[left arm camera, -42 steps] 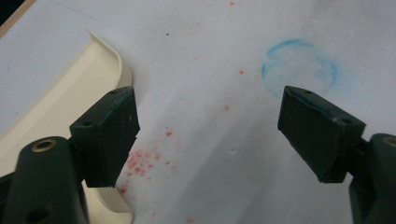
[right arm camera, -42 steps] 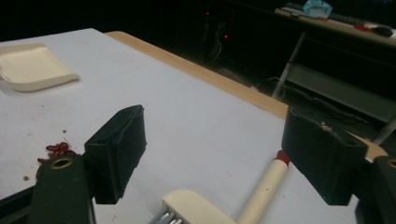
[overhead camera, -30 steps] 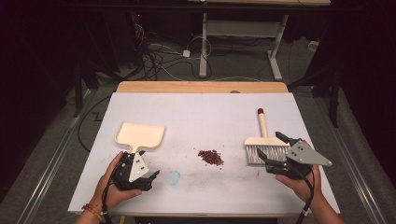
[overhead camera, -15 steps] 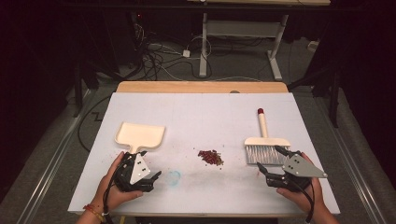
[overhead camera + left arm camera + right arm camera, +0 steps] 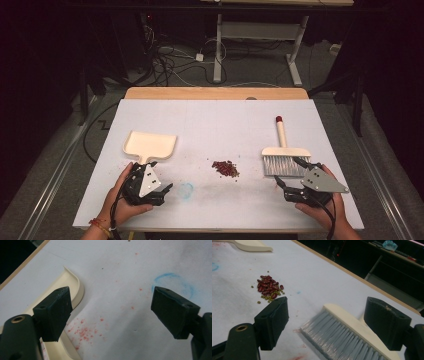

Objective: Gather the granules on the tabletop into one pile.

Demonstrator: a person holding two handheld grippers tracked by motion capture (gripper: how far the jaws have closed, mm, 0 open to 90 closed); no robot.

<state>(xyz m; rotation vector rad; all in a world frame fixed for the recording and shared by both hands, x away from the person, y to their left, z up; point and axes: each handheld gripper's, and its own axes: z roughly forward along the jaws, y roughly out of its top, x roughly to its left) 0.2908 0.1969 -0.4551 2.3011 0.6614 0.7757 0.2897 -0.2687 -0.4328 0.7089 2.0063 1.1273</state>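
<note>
White counter [image 5: 215, 120]: paper-covered, with faint red specks and a blue ring mark [image 5: 175, 283] near the left hand.
Beans: small red-and-green pile [image 5: 225, 168] at centre, between both tools, touching neither.
Dustpan: cream dustpan [image 5: 149, 145] at left, handle pointing toward the near edge.
Brush: cream brush [image 5: 285, 152] at right, grey bristles facing near, red-tipped handle pointing far.
Left gripper [image 5: 159, 176]: jaws wide open, holding nothing, just beside the dustpan handle.
Right gripper [image 5: 289, 172]: jaws wide open, empty, bristles lying between them in the right gripper view.
Risk: jaws closing on soft bristles instead of the wooden back could slip; a hard sweep may scatter beans past the pan.
</note>
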